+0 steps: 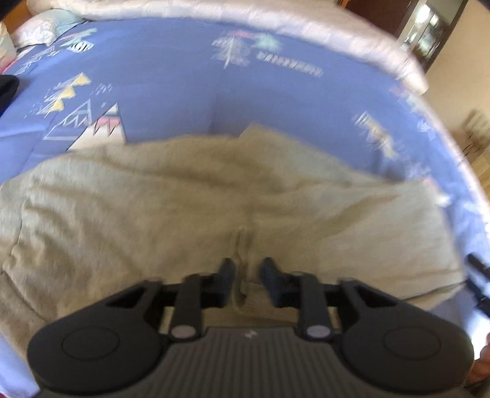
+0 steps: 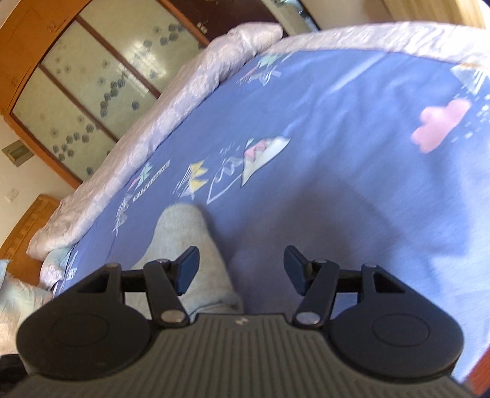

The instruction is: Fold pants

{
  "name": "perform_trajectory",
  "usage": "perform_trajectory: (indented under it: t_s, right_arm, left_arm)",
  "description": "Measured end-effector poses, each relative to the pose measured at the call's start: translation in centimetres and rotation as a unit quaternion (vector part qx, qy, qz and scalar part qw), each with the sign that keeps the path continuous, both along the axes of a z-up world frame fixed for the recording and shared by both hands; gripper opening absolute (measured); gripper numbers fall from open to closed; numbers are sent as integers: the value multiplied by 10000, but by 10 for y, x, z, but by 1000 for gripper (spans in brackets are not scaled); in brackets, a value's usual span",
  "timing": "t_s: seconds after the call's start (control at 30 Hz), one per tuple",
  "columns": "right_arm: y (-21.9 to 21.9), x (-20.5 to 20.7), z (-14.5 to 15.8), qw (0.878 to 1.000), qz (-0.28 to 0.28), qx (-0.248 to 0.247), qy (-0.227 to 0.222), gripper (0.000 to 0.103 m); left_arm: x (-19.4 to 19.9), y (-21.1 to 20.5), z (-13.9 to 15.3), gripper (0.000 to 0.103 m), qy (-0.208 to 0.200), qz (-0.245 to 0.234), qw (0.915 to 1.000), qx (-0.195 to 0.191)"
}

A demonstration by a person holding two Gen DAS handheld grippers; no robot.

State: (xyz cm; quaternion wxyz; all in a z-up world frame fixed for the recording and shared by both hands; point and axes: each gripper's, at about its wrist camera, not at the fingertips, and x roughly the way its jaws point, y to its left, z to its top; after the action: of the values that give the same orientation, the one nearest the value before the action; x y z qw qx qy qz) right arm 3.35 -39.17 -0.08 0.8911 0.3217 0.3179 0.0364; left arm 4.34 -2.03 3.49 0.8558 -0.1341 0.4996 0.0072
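Beige pants (image 1: 190, 208) lie rumpled on a blue bed (image 1: 171, 76), folding barely begun. Left tongs (image 1: 247, 271), narrow, straddle a pinched fabric ridge; whether they grip it is unclear. Right tongs (image 2: 242, 269) hang wide, empty.

place: a home bedroom — lived in, not a lab or shop.
bed (image 1: 171, 61): fills both views, covered by a blue sheet printed with pastel mountains, trees and a pink cloud.
quilt (image 2: 171, 101): pale, shiny, bunched along the bed's far edge from 9 to 1 o'clock in the right wrist view.
pillow (image 1: 39, 27): pale, at 10 o'clock in the left wrist view.
wardrobe (image 2: 92, 73): wooden frame, frosted sliding panels with a flower pattern — at 10 o'clock beyond the bed.
wall (image 2: 36, 189): cream, carrying a small switch plate.
pants (image 1: 183, 199): beige, spread on the sheet.
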Motion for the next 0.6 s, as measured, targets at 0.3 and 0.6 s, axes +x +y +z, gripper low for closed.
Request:
perform_trajectory:
  t_s: [0.3, 0.6]
  right_arm:
    - [19, 3, -4, 9996, 235, 12, 138, 63]
    - [31, 0, -14, 9981, 409, -171, 430, 27]
  left_arm:
    - [-22, 30, 27, 45, -525, 449, 9975, -158]
    - [1, -13, 30, 44, -772, -444, 9949, -478]
